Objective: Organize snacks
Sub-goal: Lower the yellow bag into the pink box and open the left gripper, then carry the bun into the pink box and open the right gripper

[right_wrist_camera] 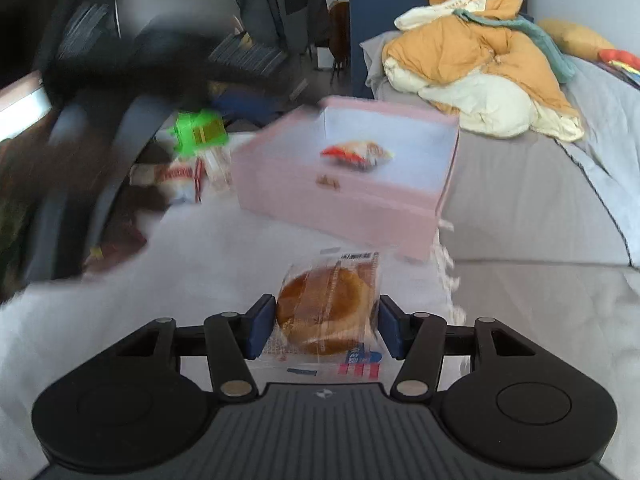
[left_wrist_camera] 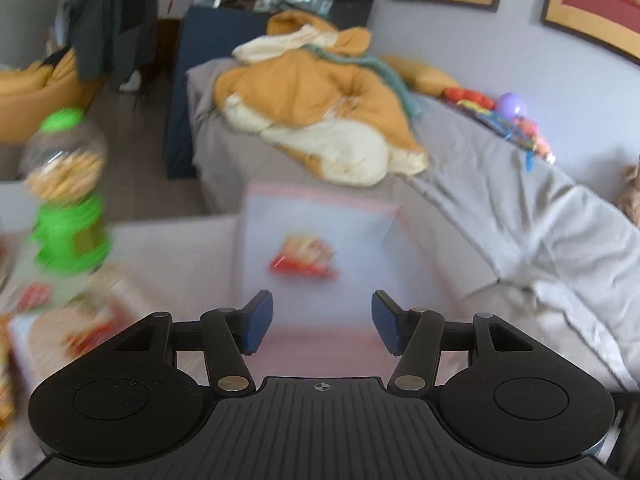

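Note:
A pink open box (left_wrist_camera: 360, 220) (right_wrist_camera: 340, 208) sits on the grey bed, with one red-and-white snack packet (left_wrist_camera: 304, 258) (right_wrist_camera: 356, 153) lying inside it. My left gripper (left_wrist_camera: 322, 322) hangs open just short of the box's near wall, nothing between its blue pads. My right gripper (right_wrist_camera: 327, 326) is shut on a round brown bun in a clear wrapper (right_wrist_camera: 326, 312), with a pad against each side. The bun is low over the pale sheet in front of the box. A green-capped jar of snacks (left_wrist_camera: 66, 192) (right_wrist_camera: 198, 132) stands left of the box.
More snack packets (left_wrist_camera: 76, 332) (right_wrist_camera: 180, 176) lie left of the box near the jar. An orange-and-cream quilt (left_wrist_camera: 320, 112) (right_wrist_camera: 480, 64) is heaped on the bed behind. A dark blurred shape (right_wrist_camera: 132, 60) crosses the upper left of the right wrist view. Toys (left_wrist_camera: 512, 120) line the wall.

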### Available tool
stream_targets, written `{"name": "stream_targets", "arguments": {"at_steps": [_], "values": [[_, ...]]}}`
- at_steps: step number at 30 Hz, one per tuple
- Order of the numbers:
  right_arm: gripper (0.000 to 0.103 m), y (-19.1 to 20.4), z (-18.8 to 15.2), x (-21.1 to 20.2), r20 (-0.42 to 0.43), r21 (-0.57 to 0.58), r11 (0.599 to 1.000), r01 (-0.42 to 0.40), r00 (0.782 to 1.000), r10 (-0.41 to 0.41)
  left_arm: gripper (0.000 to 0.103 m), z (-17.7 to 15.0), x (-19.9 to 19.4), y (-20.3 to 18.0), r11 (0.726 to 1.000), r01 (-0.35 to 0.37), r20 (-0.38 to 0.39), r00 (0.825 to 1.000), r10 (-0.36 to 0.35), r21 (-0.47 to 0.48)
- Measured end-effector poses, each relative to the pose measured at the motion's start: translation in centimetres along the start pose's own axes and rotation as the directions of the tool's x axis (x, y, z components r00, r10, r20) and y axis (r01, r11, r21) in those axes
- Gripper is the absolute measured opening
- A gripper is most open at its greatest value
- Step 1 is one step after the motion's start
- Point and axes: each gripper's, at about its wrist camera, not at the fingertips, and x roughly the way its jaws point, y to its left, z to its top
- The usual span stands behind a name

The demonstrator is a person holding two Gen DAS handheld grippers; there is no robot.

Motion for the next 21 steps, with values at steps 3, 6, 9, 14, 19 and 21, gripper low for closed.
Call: {"name": "stream_targets", "arguments": {"at_steps": [3,6,9,14,19,21], "values": [[0.037,-0.3,3.1,-1.3,0.058,0.005,1.0,0.001,0.998,-0.002,0.06,-1.7,-2.1,2.3,1.0,-0.023,-0.034,0.999,0.023,-0.006],[0.037,-1.5,7.0,-1.3,0.1,0.055,0.998,-0.006,0.995,0.001,0.06,-3.0,-4.3,4.3,0.998,-0.062,-0.034,0.997,0.062,-0.006],[0.037,-2.5,10.0,0.4,0.089,0.067,0.998,-0.001,0.996,-0.005,0.06,-3.9,-6.6,6.0,0.995,-0.083,-0.018,0.996,0.082,-0.053],[0.051,-1.6,9.2,0.8,0.008,-0.035,0.999,-0.005,1.0,0.005,0.06,-5.8,-9.5,7.4,0.991,-0.101,-0.017,0.995,0.099,-0.093],[0.073,0.4,5.5,0.9,-0.079,-0.056,0.996,-0.069,0.995,0.065,0.06,-7.8,-10.2,7.3,0.991,-0.094,-0.03,0.995,0.091,-0.099],[0.073,1.2,4.2,1.9,-0.115,-0.093,0.996,-0.012,0.993,0.001,0.06,-8.4,-10.7,7.0,0.993,-0.074,-0.031,0.997,0.071,-0.097]]}}
